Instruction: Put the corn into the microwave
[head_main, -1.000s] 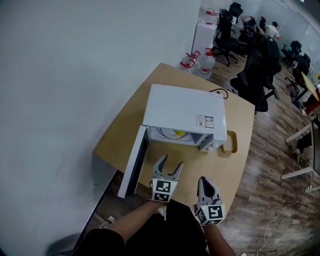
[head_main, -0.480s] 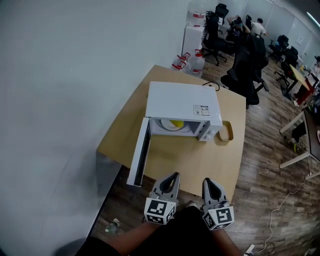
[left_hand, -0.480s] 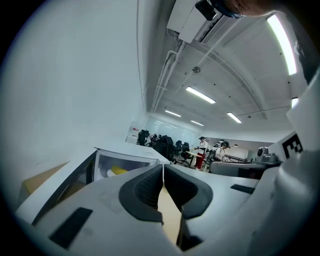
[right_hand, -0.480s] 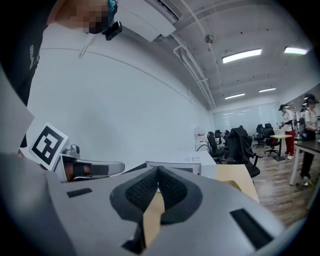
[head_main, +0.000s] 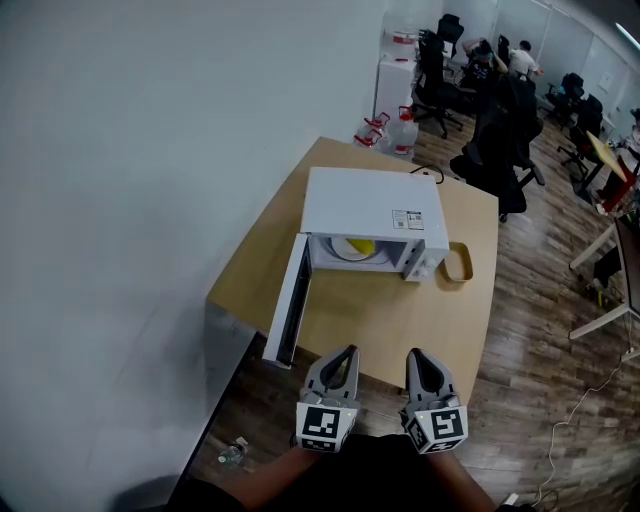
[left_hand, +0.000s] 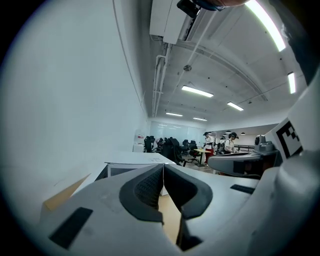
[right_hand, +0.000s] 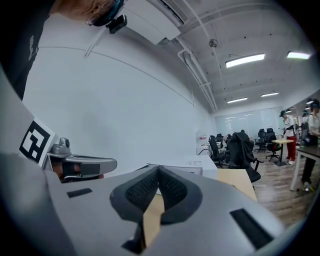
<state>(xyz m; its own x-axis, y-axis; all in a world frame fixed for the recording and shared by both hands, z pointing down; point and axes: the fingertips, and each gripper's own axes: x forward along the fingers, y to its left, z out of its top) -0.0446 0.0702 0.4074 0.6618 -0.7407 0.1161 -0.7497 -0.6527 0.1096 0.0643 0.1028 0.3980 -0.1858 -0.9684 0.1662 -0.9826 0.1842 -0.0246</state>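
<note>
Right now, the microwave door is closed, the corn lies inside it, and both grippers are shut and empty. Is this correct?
Not quite. The door of the microwave is open, swung out to the left, as the head view shows. The rest holds: the yellow corn lies inside it, and the left gripper and the right gripper are both shut and empty.

- left tongs (head_main: 348, 352): light grey moulded shells that taper to a point, with black ribbed pads (left_hand: 150, 187) inside
- right tongs (head_main: 412, 355): the same grey build, with black rectangular slots in the shells
- each carries a white cube (head_main: 322, 426) printed with black square markers
- the person wears a black garment (head_main: 385, 470)
</note>
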